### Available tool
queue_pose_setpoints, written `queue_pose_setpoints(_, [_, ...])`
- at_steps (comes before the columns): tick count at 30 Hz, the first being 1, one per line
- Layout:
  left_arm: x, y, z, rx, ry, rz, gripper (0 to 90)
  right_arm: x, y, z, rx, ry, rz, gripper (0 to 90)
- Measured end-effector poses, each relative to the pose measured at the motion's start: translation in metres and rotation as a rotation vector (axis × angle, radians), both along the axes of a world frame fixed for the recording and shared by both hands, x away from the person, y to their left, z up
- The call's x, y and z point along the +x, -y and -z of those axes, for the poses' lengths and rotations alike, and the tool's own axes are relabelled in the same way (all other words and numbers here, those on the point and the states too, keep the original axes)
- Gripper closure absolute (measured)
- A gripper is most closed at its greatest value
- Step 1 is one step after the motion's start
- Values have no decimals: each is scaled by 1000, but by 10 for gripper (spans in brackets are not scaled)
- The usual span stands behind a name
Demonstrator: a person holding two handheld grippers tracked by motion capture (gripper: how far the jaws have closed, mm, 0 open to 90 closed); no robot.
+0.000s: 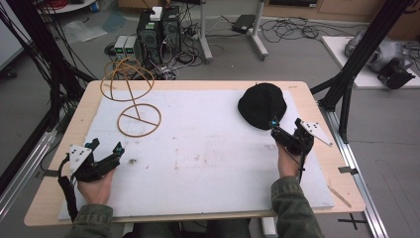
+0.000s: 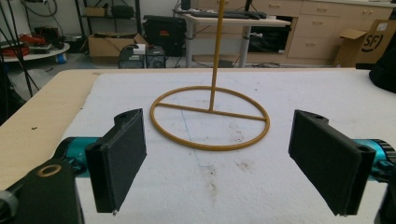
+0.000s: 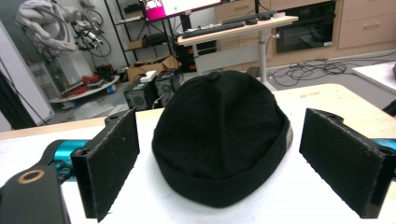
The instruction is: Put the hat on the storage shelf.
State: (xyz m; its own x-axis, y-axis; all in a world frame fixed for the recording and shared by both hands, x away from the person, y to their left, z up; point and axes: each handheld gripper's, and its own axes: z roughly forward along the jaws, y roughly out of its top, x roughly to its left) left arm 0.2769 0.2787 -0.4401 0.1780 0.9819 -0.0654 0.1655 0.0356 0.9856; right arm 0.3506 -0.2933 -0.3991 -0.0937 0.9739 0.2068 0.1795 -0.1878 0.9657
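Closest to the lens in the right gripper view, two black padded jaws stand spread wide, and the black cap (image 3: pixel 222 135) sits between and just beyond them, dome up, brim flat on the white mat (image 3: pixel 289 205). Nothing is pinched; the right gripper (image 1: pixel 286 133) is released and empty, its tips just short of the cap's near edge. From above, the cap (image 1: pixel 262 105) lies toward the far right of the mat, near the table's (image 1: pixel 54 163) back edge.

The risk here, as I judge it, is the soft brim: if the jaws close on the dome rather than the folded band, the cloth may bunch and slide out, or the cap may simply be shoved across the mat toward the table edge.

Well apart on the left stands the yellow wire stand (image 1: pixel 134 104), a ring base (image 2: pixel 210 116) with an upright rod and hoops on top. It looks light, so a nudge could tip it. The left gripper (image 1: pixel 106 153) points at it, jaws equally wide, holding nothing, resting low by the mat.
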Motion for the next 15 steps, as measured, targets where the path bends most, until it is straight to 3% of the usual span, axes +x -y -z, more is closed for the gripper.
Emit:
queue_pose_setpoints(11, [-1,-1,0,-7,2,-2,197,20,-1,-15,-37,-20,-2,111])
queue_pose_setpoints(15, [-1,-2,0,-5,7,-5,198,35,-3,-18,-32,-67,11,111])
